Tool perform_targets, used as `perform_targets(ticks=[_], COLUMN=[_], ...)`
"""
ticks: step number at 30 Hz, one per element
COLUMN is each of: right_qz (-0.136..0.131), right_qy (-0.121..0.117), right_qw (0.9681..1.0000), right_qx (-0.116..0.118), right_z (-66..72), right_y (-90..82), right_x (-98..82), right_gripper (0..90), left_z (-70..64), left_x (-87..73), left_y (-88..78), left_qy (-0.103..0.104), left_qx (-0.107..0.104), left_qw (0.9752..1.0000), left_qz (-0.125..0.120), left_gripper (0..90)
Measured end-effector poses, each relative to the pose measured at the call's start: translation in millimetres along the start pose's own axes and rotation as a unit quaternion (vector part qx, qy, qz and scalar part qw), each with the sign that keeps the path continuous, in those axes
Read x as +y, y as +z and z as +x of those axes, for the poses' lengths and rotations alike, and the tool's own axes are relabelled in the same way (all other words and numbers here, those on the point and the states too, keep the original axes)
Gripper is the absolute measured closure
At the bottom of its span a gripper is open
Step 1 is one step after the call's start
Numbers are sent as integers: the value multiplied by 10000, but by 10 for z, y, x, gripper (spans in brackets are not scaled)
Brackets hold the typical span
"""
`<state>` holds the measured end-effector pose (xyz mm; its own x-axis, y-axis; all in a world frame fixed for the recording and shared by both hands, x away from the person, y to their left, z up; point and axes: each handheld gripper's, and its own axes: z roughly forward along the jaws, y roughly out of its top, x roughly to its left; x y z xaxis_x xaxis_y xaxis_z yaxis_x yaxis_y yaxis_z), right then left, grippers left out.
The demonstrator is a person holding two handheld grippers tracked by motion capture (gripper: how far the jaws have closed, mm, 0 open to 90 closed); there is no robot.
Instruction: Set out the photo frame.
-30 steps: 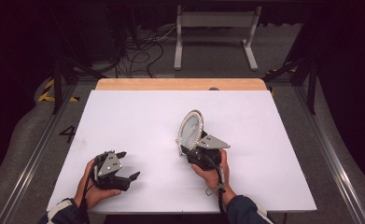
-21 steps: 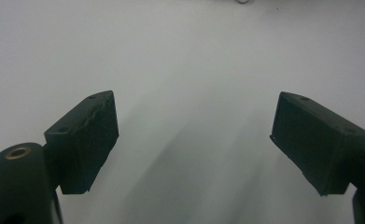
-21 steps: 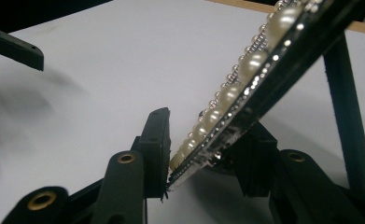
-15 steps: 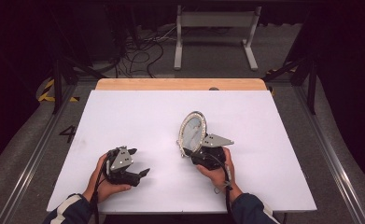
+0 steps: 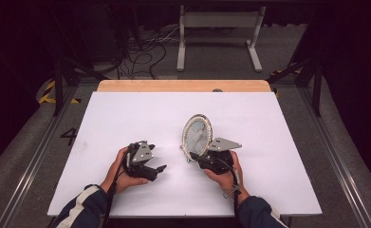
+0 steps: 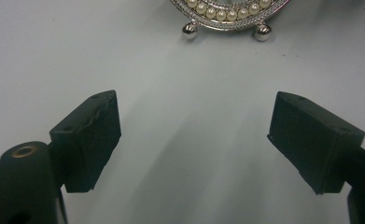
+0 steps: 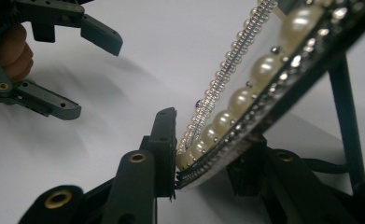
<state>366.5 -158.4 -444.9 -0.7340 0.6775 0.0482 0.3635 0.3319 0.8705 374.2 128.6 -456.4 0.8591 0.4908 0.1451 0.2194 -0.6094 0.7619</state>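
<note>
Now right tool (image 5: 198,157) clamps frame (image 5: 197,135) (jaws just closing).

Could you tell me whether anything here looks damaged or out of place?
One thing: in the left gripper view, the inner pad edge of the left gripper looks cracked and chipped at the left jaw. The oval pearl-rimmed frame looks intact, held at its rim in the right gripper.

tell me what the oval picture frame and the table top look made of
Picture frame: probably silver-toned metal, shiny, with a ring of glossy pearl-like beads, likely imitation; small polished ball feet. Table top: smooth matte white sheet, perhaps laminate or paper, over a pale wooden board showing at the far edge.
</note>
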Motion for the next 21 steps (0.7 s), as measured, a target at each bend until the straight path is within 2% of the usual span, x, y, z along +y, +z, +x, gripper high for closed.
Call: perform_targets(ticks=[3, 5, 7, 9, 11, 13, 16, 21], right_qz=[8, -23, -118, -293, -424, -437, -418, -454], right_qy=[-9, 6, -23, -20, 102, 129, 167, 312], right_qw=[10000, 10000, 9998, 9989, 9979, 9973, 9974, 9976], right_qx=[6, -20, -134, -361, -481, -573, -557, -415], right_z=[-2, 6, 32, 69, 79, 95, 113, 68], right_y=[-14, -11, -6, -6, -1, 29, 79, 88], right_x=[-5, -12, -17, -12, -10, -17, -27, -30], right_gripper=[687, 685, 667, 610, 616, 636, 683, 700], left_z=[-20, -12, -8, -11, -22, -32, -34, -33], left_x=[2, -4, -9, -17, -20, -14, -12, -14], left_y=[7, 9, 7, 9, 16, 16, 22, 44], left_qy=[48, 3, -33, -28, -16, -3, 12, 14], left_qx=[-53, -64, -87, -177, -223, -231, -233, -262], left_qw=[10000, 10000, 10000, 9998, 9997, 9997, 9997, 9997], left_qz=[47, 48, 33, 48, -14, -44, -54, -7], left_gripper=[167, 165, 164, 165, 167, 170, 171, 173])
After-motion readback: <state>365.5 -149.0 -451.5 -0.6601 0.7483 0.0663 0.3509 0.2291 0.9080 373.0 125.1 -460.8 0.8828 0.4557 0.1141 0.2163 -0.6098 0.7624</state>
